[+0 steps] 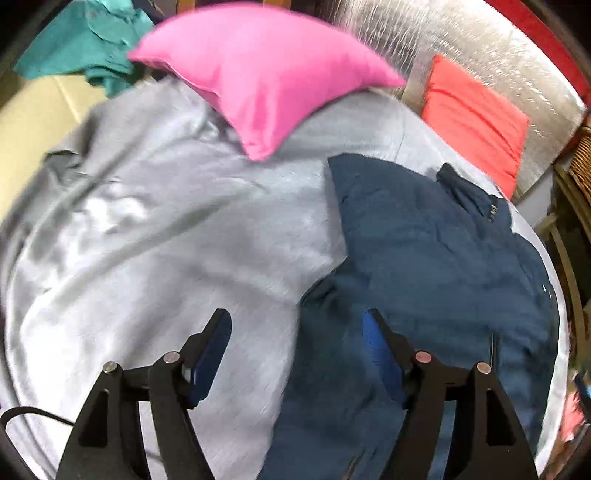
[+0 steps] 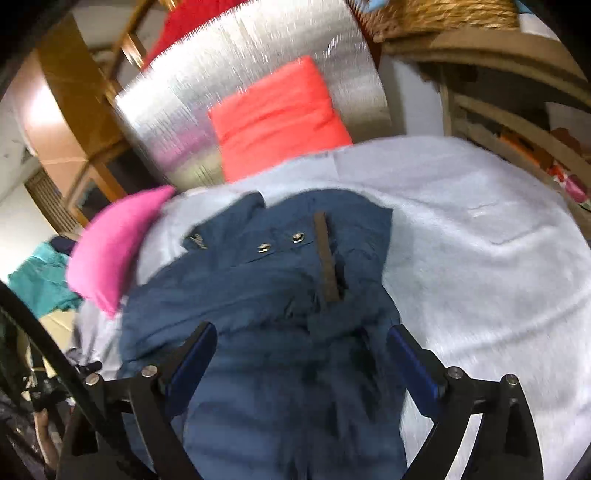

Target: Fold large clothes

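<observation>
Left wrist view, left to right. A teal garment (image 1: 86, 42) lies crumpled at the upper left, beside a pale cardboard surface (image 1: 40, 107). A grey blanket (image 1: 159, 229) covers the work surface and fills most of the frame. A pink pillow (image 1: 266, 74) rests on the far edge of the blanket. The left gripper (image 1: 297, 321) is positioned above the blanket with its jaws apart; nothing is between them. Its left finger is over grey fabric, and its right finger is over the edge of the dark blue garment (image 1: 436, 258). The garment lies on the right half of the blanket, bunched rather than flat. Beyond it, a coral cushion (image 1: 476, 118) leans against a silver foil panel (image 1: 443, 48).

Right wrist view, left to right. The teal garment (image 2: 40, 280) appears at the far left, followed by the pink pillow (image 2: 114, 251). The dark blue garment (image 2: 266, 295) occupies the centre, lying on the grey blanket (image 2: 480, 240). Two metal snaps (image 2: 280, 242) and a dark strap (image 2: 328, 258) are visible on its upper portion. The right gripper (image 2: 301, 336) is positioned above the garment with its jaws spread wide; the pads do not press on the fabric. The coral cushion (image 2: 277, 114) stands behind the garment against the foil panel (image 2: 221, 74). A woven basket (image 2: 443, 14) sits at the upper right. Both views are motion-blurred.
</observation>
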Tool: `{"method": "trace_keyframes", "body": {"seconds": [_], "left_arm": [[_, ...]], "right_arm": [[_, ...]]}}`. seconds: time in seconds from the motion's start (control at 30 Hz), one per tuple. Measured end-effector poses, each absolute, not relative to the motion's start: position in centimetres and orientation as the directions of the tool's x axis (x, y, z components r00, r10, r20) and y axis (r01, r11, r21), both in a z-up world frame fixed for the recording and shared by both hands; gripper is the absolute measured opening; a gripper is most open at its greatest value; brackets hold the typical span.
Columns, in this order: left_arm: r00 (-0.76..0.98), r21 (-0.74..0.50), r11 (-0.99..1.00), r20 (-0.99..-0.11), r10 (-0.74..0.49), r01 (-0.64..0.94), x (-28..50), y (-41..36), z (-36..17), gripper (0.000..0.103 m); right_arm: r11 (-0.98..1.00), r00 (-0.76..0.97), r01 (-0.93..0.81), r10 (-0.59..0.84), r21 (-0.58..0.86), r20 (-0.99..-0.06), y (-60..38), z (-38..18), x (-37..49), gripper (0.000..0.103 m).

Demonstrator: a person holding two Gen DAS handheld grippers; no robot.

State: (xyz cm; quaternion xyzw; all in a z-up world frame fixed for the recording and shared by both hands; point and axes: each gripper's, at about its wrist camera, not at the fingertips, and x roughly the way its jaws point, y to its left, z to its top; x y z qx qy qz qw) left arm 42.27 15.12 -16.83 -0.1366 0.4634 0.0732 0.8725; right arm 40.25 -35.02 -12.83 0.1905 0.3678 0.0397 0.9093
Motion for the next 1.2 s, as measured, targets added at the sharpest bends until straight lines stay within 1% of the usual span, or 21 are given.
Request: {"method": "trace_keyframes", "body": {"seconds": [0.07, 0.13, 0.23, 0.3, 0.4, 0.57, 0.63, 0.73, 0.87, 0.93, 0.97, 1.03, 1.13, 1.2], "left_arm": [[0.609, -0.172, 0.952, -0.793, 0.019, -0.253, 38.1, 15.5, -15.9, 0.074], [0.652, -0.172, 0.953, -0.757, 0.035, -0.251, 34.6, 15.8, -15.0, 0.074], [0.687, -0.139, 0.957, -0.722, 0.076, -0.253, 29.6, 16.1, -14.0, 0.076], [0.684, -0.103, 0.962, -0.723, 0.101, -0.251, 26.8, 15.5, -12.9, 0.076], [0.719, -0.081, 0.972, -0.687, 0.105, -0.219, 23.6, 14.1, -10.6, 0.076], [0.777, -0.036, 0.989, -0.623, 0.089, -0.143, 18.7, 10.7, -6.5, 0.078], [0.789, -0.008, 0.994, -0.609, 0.083, -0.111, 17.3, 9.6, -5.8, 0.082], [0.786, 0.006, 0.997, -0.614, 0.069, -0.082, 16.0, 8.8, -6.1, 0.083], [0.755, -0.002, 0.996, -0.652, 0.065, -0.087, 15.5, 8.7, -7.6, 0.083], [0.748, -0.018, 0.996, -0.662, 0.055, -0.090, 15.3, 8.8, -7.9, 0.083], [0.747, -0.019, 0.996, -0.663, 0.053, -0.088, 15.3, 8.7, -7.9, 0.083], [0.751, -0.019, 0.996, -0.658, 0.054, -0.089, 15.0, 8.4, -7.7, 0.083], [0.750, -0.025, 0.996, -0.660, 0.045, -0.083, 14.9, 8.1, -7.8, 0.083], [0.739, -0.030, 0.996, -0.673, 0.041, -0.082, 15.2, 8.1, -8.4, 0.083]], "right_arm": [[0.929, 0.758, 0.074, 0.185, 0.363, -0.626, -35.4, -12.3, 37.7, 0.096], [0.934, 0.809, 0.097, 0.128, 0.344, -0.574, -35.9, -10.8, 33.9, 0.095], [0.916, 0.859, 0.110, 0.107, 0.385, -0.500, -36.5, -8.8, 29.2, 0.096], [0.910, 0.868, 0.127, 0.091, 0.396, -0.487, -36.5, -7.5, 27.3, 0.096], [0.912, 0.892, 0.097, 0.099, 0.399, -0.441, -35.0, -4.0, 24.0, 0.096], [0.954, 0.916, 0.067, 0.058, 0.294, -0.397, -31.7, 1.6, 18.6, 0.096], [0.956, 0.922, 0.063, 0.054, 0.286, -0.383, -30.6, 2.5, 16.3, 0.097], [0.954, 0.917, 0.048, 0.075, 0.295, -0.391, -29.1, 1.2, 14.7, 0.098], [0.955, 0.880, 0.004, 0.137, 0.296, -0.454, -27.9, -2.1, 15.0, 0.098], [0.959, 0.890, -0.013, 0.141, 0.283, -0.435, -27.9, -2.3, 15.4, 0.098], [0.966, 0.898, -0.001, 0.115, 0.259, -0.425, -28.0, -2.0, 15.7, 0.098], [0.963, 0.896, 0.022, 0.100, 0.269, -0.432, -28.5, -1.7, 16.1, 0.098], [0.938, 0.877, 0.059, 0.114, 0.342, -0.466, -29.5, -2.9, 16.0, 0.098], [0.937, 0.856, 0.075, 0.116, 0.342, -0.504, -29.6, -4.3, 15.7, 0.098]]}}
